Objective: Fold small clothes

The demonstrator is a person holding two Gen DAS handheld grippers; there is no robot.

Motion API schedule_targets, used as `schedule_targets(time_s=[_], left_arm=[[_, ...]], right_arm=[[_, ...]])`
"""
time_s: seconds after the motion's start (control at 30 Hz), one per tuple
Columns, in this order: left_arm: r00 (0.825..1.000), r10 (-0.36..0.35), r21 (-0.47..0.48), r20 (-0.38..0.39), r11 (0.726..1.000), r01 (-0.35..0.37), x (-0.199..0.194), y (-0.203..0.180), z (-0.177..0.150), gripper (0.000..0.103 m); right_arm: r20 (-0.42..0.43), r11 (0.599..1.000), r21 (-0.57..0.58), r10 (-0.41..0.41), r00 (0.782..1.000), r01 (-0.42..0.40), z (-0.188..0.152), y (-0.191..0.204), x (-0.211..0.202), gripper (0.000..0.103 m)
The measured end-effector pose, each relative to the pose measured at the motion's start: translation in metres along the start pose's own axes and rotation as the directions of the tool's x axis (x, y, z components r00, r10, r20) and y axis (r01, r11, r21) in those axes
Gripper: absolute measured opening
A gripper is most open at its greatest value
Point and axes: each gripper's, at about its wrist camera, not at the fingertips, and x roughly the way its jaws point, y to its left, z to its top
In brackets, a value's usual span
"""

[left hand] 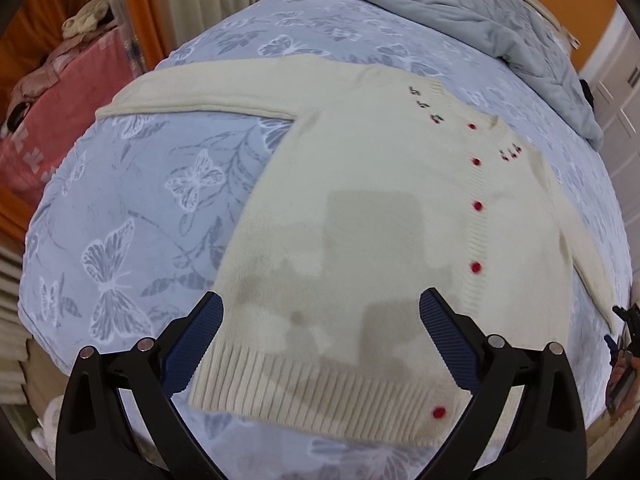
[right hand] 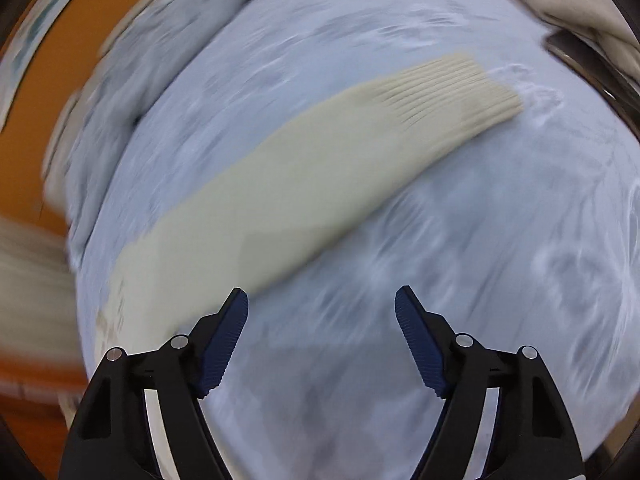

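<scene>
Cream cardigan (left hand: pixel 372 216), knitted and fastened with red buttons (left hand: pixel 475 267), lies flat and face up on the butterfly-print bedspread (left hand: pixel 132 216). In our left wrist view its ribbed hem (left hand: pixel 320 384) sits nearest the camera, and one sleeve (left hand: pixel 200 90) stretches out across the bed to the far left. We see our left gripper (left hand: pixel 322 308) above the lower body of the cardigan with its jaws spread wide; the hem and the knit just beyond it lie between the two blue pads (left hand: pixel 448 340), and nothing is pinched. A crumpled grey quilt (left hand: pixel 480 20) is heaped at the far end of the bed.

Our right wrist view is blurred. There the other sleeve (right hand: pixel 304 184) runs diagonally across the bedspread, its ribbed cuff (right hand: pixel 460 92) at the upper right. Our right gripper (right hand: pixel 322 304) has its jaws spread too, holding nothing; the sleeve lies just beyond the left fingertip, and bare bedspread shows between the fingers.
</scene>
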Motion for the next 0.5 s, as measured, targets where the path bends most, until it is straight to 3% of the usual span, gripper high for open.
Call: schedule_targets(time_s=[0.13, 0.2, 0.23, 0.27, 0.3, 0.4, 0.47, 0.5], left_arm=[[1.0, -0.008, -0.009, 0.002, 1.0, 0.008, 0.015, -0.002, 0.005, 0.096], [1.0, -0.016, -0.014, -0.001, 1.0, 0.016, 0.021, -0.004, 0.006, 0.096], [1.0, -0.018, -0.014, -0.003, 1.0, 0.018, 0.023, -0.004, 0.007, 0.096], [1.0, -0.028, -0.015, -0.004, 1.0, 0.028, 0.026, -0.006, 0.008, 0.096], [0.999, -0.034, -0.013, -0.001, 0.999, 0.034, 0.028, -0.007, 0.01, 0.096], [0.998, -0.053, -0.007, 0.015, 0.999, 0.054, 0.029, -0.008, 0.015, 0.096], [0.996, -0.083, -0.017, 0.031, 0.996, 0.083, 0.028, -0.008, 0.02, 0.096], [0.994, -0.1, -0.024, 0.039, 0.995, 0.101, 0.026, -0.009, 0.023, 0.096]], right_arm=[[0.034, 0.982, 0.186, 0.032, 0.999, -0.038, 0.039, -0.034, 0.027, 0.076], [0.08, 0.974, 0.218, 0.051, 0.995, -0.067, 0.048, -0.038, 0.031, 0.075], [0.102, 0.976, 0.202, 0.059, 0.993, -0.079, 0.052, -0.032, 0.032, 0.052], [0.095, 0.979, 0.181, 0.079, 0.992, -0.095, 0.056, -0.026, 0.036, 0.009], [0.073, 0.982, 0.16, 0.09, 0.993, -0.1, 0.06, -0.017, 0.039, 0.01], [0.155, 0.98, 0.008, 0.196, 0.968, -0.2, 0.063, 0.035, 0.012, 0.01], [0.167, 0.948, -0.17, 0.295, 0.941, -0.268, 0.056, 0.102, -0.014, 0.01], [0.152, 0.909, -0.273, 0.363, 0.919, -0.314, 0.045, 0.145, -0.029, 0.01]])
